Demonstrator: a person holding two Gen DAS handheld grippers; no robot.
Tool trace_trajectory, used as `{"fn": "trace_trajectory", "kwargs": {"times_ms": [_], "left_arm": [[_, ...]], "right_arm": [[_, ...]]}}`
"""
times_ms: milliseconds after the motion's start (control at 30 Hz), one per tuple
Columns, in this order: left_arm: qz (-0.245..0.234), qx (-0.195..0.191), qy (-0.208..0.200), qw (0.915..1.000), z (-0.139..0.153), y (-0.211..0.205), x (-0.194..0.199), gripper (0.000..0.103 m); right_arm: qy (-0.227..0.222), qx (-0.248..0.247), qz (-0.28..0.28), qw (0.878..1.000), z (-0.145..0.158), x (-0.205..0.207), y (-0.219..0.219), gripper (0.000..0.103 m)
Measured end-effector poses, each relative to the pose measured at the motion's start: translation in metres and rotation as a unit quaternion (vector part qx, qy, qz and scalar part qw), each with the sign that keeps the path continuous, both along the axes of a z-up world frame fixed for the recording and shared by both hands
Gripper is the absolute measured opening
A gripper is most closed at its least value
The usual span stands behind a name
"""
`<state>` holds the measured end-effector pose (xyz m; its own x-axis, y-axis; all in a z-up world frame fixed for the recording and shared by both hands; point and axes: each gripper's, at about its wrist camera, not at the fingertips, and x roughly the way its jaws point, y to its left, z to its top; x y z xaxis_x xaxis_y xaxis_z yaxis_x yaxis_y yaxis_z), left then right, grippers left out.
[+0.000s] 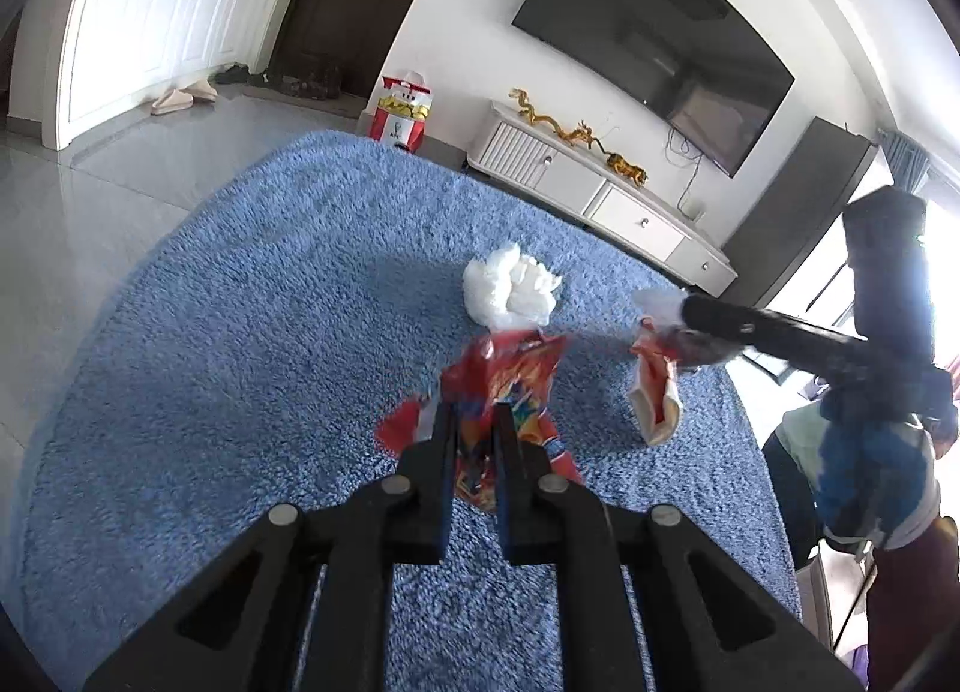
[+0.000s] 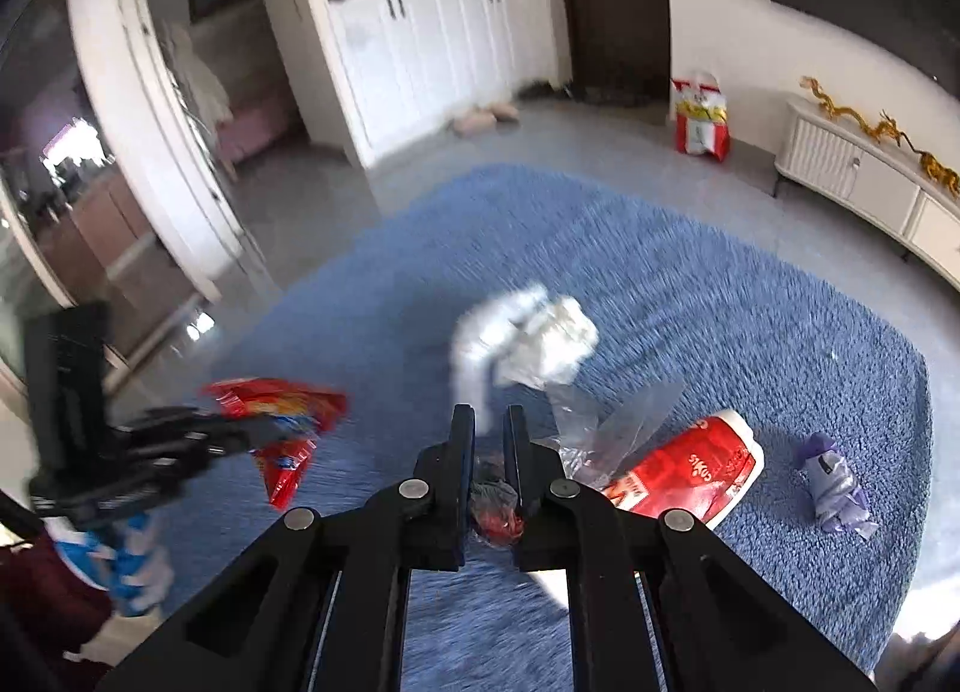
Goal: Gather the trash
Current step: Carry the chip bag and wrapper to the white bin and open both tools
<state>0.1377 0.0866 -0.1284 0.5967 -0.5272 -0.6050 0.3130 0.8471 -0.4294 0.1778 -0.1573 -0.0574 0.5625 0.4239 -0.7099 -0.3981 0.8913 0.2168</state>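
My left gripper is shut on a red snack bag and holds it above the blue rug. It also shows in the right wrist view. My right gripper is shut on a clear plastic wrapper attached to a red and white cup; this also shows in the left wrist view. A crumpled white tissue lies on the rug between them, and shows in the right wrist view. A purple wrapper lies on the rug at right.
A white TV cabinet with golden dragon ornaments stands along the wall under a TV. A red and white paper bag stands on the floor beyond the rug. White cupboards and slippers are farther off.
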Motion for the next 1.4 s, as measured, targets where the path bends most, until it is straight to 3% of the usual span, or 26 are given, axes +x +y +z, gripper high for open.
{"fn": "trace_trajectory", "kwargs": {"times_ms": [133, 333, 500, 667, 833, 1067, 1400], "left_arm": [[0.005, 0.000, -0.012, 0.9999, 0.016, 0.002, -0.014, 0.010], [-0.012, 0.011, -0.040, 0.9991, 0.043, -0.007, -0.041, 0.010], [-0.040, 0.012, -0.065, 0.9970, 0.069, -0.027, -0.061, 0.010], [-0.089, 0.013, -0.072, 0.9933, 0.085, -0.069, -0.074, 0.010], [-0.161, 0.032, -0.070, 0.9840, 0.091, -0.142, -0.087, 0.010], [-0.277, 0.072, -0.034, 0.9575, 0.072, -0.284, -0.105, 0.010], [-0.347, 0.114, 0.039, 0.9303, 0.014, -0.450, -0.098, 0.010]], "right_arm": [[-0.022, 0.030, 0.009, 0.999, 0.024, -0.024, -0.002, 0.009], [-0.068, 0.033, 0.004, 0.997, 0.058, -0.069, -0.014, 0.009], [-0.099, 0.027, -0.033, 0.994, 0.076, -0.118, -0.051, 0.009], [-0.105, 0.018, -0.091, 0.990, 0.075, -0.156, -0.103, 0.009], [-0.084, 0.019, -0.180, 0.980, 0.053, -0.192, -0.178, 0.009], [-0.031, 0.005, -0.286, 0.958, -0.009, -0.226, -0.263, 0.012], [0.057, 0.072, -0.391, 0.916, -0.115, -0.236, -0.378, 0.013]]}}
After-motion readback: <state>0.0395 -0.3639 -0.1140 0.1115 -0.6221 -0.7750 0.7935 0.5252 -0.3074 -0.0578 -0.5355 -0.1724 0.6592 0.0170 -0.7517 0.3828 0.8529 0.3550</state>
